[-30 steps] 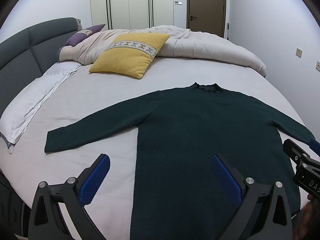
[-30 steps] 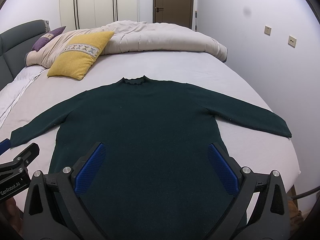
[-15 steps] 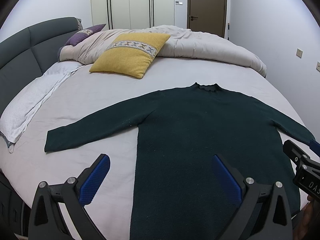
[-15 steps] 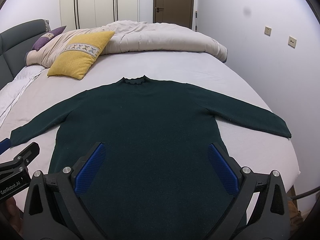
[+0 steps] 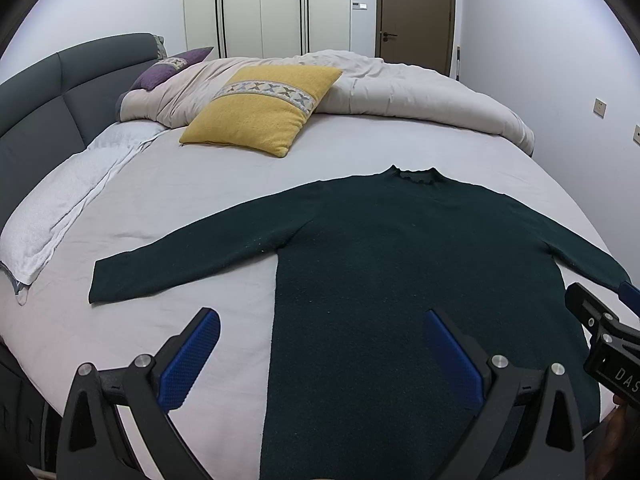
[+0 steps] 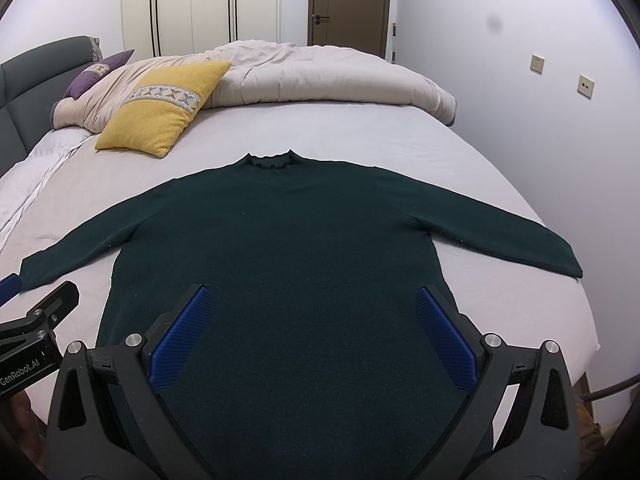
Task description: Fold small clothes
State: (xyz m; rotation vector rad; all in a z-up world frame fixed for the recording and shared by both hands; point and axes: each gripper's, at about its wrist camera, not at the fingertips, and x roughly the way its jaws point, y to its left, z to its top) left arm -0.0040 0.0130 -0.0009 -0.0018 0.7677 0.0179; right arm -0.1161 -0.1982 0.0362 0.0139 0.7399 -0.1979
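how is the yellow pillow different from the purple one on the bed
The yellow pillow lies in full view, leaning on the duvet; the purple pillow is half tucked behind that duvet, by the headboard. The yellow one sits nearer the sweater. Both carry a patterned band.

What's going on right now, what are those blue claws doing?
Left gripper open, right gripper open, both empty. Dark green sweater flat on bed, sleeves spread, unfolded. Nothing on it.
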